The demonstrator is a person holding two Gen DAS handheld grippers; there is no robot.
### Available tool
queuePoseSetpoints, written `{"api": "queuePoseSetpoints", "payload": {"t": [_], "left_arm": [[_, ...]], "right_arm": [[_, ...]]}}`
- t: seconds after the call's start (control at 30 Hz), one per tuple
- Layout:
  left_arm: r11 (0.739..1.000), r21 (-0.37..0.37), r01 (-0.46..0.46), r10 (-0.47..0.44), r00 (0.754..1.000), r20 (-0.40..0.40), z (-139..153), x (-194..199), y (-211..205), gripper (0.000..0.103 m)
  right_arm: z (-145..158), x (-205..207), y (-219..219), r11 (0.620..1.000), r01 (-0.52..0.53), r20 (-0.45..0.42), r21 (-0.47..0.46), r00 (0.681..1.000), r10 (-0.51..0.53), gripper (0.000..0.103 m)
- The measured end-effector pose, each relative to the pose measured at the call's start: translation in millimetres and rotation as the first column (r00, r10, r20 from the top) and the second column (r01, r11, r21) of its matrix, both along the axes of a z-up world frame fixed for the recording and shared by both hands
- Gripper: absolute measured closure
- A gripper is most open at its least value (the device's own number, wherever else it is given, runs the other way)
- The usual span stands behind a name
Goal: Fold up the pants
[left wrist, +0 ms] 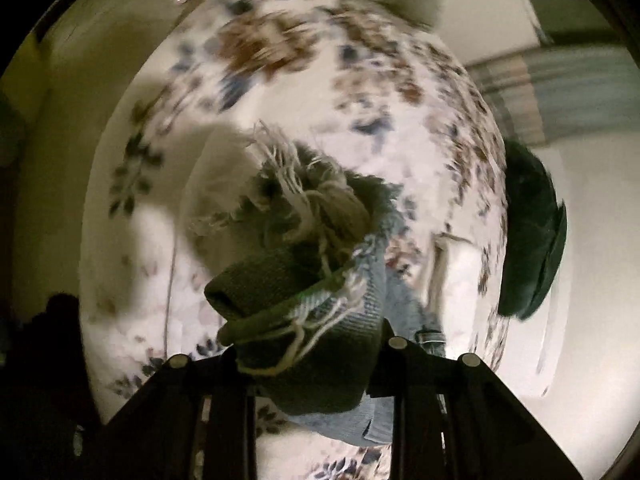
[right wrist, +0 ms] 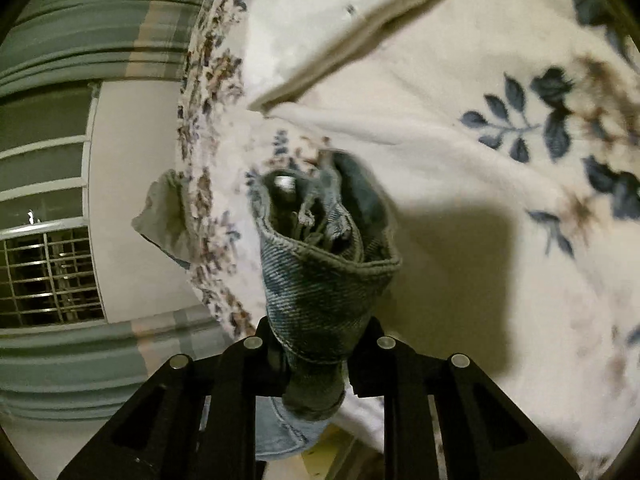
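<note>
The pants are blue denim jeans. In the left wrist view my left gripper (left wrist: 312,356) is shut on a frayed, bunched hem of the jeans (left wrist: 316,280), held above the bed. In the right wrist view my right gripper (right wrist: 316,344) is shut on a stitched denim edge of the jeans (right wrist: 324,280), which bunches up between the jaws and hangs below them. Both views are blurred. The rest of the jeans is hidden behind the bunched cloth.
A white blanket with blue and brown flowers (right wrist: 460,160) covers the bed (left wrist: 360,80). A pillow (right wrist: 340,20) lies at the far end. A dark round object (left wrist: 528,232) sits at the bed's right edge. Curtains and a barred window (right wrist: 48,272) are on the left.
</note>
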State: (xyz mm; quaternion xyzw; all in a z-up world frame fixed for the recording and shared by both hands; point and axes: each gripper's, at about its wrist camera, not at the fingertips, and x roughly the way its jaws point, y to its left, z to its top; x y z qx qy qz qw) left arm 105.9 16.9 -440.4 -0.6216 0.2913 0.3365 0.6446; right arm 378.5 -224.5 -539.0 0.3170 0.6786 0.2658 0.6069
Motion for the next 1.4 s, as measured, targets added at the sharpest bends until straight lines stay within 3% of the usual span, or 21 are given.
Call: {"api": "queuePoseSetpoints", "payload": {"t": [0.13, 0.3, 0.43, 0.6, 0.7, 0.73, 0.77, 0.83, 0.87, 0.97, 1.03, 1.17, 1.23, 1.33, 1.4], "left_arm": [[0.99, 0.065, 0.121, -0.123, 0.992, 0.021, 46.3, 40.5, 19.8, 0.08], [0.962, 0.098, 0.253, -0.262, 0.961, 0.091, 82.0, 135.5, 46.3, 0.08], [0.925, 0.116, 0.361, -0.378, 0.908, 0.182, 95.4, 241.8, 70.9, 0.08], [0.838, 0.186, 0.513, -0.545, 0.808, 0.223, 85.4, 384.6, 85.5, 0.08], [0.765, 0.197, 0.613, -0.643, 0.737, 0.206, 45.3, 446.8, 83.5, 0.08], [0.734, 0.19, 0.652, -0.679, 0.707, 0.198, 21.7, 464.7, 79.8, 0.08], [0.702, 0.189, 0.687, -0.712, 0.679, 0.179, 5.5, 474.7, 75.5, 0.08], [0.613, 0.161, 0.773, -0.79, 0.607, 0.092, -44.3, 492.3, 64.7, 0.08], [0.591, 0.137, 0.795, -0.806, 0.589, 0.064, -61.3, 494.9, 61.3, 0.08], [0.565, 0.098, 0.819, -0.823, 0.567, 0.001, -105.9, 483.7, 63.2, 0.08], [0.557, 0.09, 0.825, -0.829, 0.56, -0.003, -113.8, 476.5, 63.4, 0.08], [0.527, 0.096, 0.844, -0.849, 0.529, 0.008, -111.6, 469.1, 64.6, 0.077], [0.51, 0.07, 0.857, -0.86, 0.511, 0.006, -111.9, 467.5, 66.2, 0.075], [0.484, 0.059, 0.873, -0.874, 0.485, -0.011, -102.2, 466.7, 65.6, 0.072], [0.454, 0.057, 0.889, -0.889, 0.456, -0.03, -96.7, 466.0, 62.0, 0.068]], "right_arm": [[56.3, 7.8, -12.7, 0.999, 0.034, 0.024, 0.023, 0.999, -0.034, 0.081], [117.0, 46.6, -26.1, 0.984, 0.168, 0.079, 0.059, 0.982, -0.172, 0.081], [162.4, 107.5, -36.2, 0.94, 0.327, 0.156, 0.101, 0.928, -0.339, 0.081], [183.4, 180.5, -42.7, 0.87, 0.474, 0.246, 0.138, 0.834, -0.493, 0.081], [163.6, 213.0, -44.8, 0.826, 0.548, 0.287, 0.13, 0.777, -0.56, 0.081], [144.2, 220.8, -48.0, 0.807, 0.578, 0.291, 0.117, 0.757, -0.585, 0.081], [128.6, 222.3, -52.2, 0.797, 0.595, 0.291, 0.107, 0.748, -0.597, 0.081], [88.7, 216.2, -63.5, 0.778, 0.623, 0.275, 0.077, 0.737, -0.618, 0.081], [63.8, 212.4, -70.3, 0.773, 0.633, 0.256, 0.043, 0.741, -0.621, 0.081], [13.6, 194.6, -76.5, 0.784, 0.621, 0.208, -0.014, 0.768, -0.605, 0.081], [1.4, 180.3, -71.5, 0.789, 0.614, 0.216, -0.018, 0.773, -0.597, 0.081], [0.0, 168.7, -72.5, 0.752, 0.658, 0.2, 0.031, 0.734, -0.65, 0.081], [-2.8, 165.5, -72.4, 0.752, 0.659, 0.21, 0.026, 0.732, -0.648, 0.081], [-13.7, 166.5, -71.8, 0.779, 0.627, 0.204, -0.025, 0.766, -0.609, 0.075], [-12.3, 162.2, -72.8, 0.787, 0.613, 0.197, -0.068, 0.782, -0.592, 0.065]]}}
